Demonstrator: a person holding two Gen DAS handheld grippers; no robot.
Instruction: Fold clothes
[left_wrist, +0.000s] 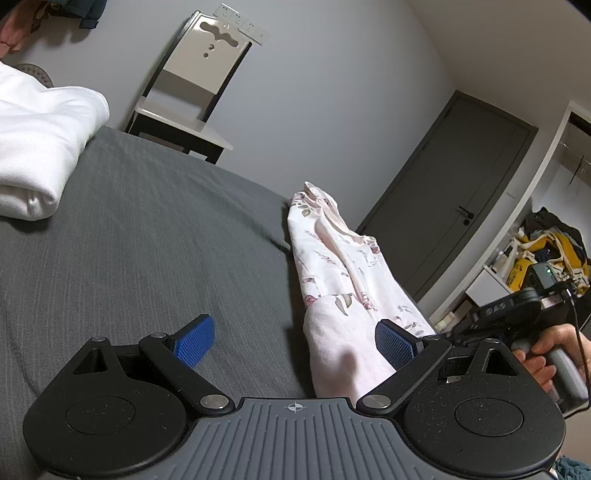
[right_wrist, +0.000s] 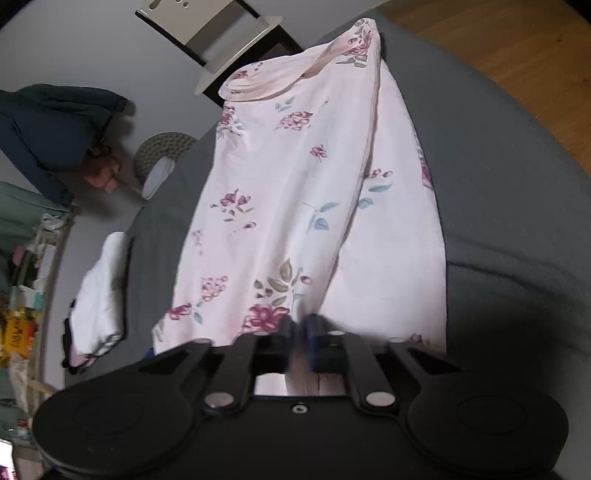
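**Floral garment pinched at one end, stretched across the grey bed**

The right hand-held gripper has its two blue-padded fingers brought together on the near edge of a pale pink floral garment; fabric is bunched between the pads and runs back toward the camera. From that pinched edge the garment reaches away along the grey bed, lying in long lengthwise folds, with its far end near the bed's far edge. In the right wrist view this part of the picture is a little blurred.

The left hand-held gripper stands wide open just above the bed and holds nothing. Its left blue pad is over bare bedcover, while its right blue pad sits against the side of the garment's raised near end. Whether that pad actually touches the cloth cannot be told.

At the right edge of the left wrist view, a person's hand grips the handle of the other gripper.

A folded white cloth lies on the bed well apart from the garment, on the left. Beyond the bed's far edge a chair stands against the wall, and a dark door is shut to the right.
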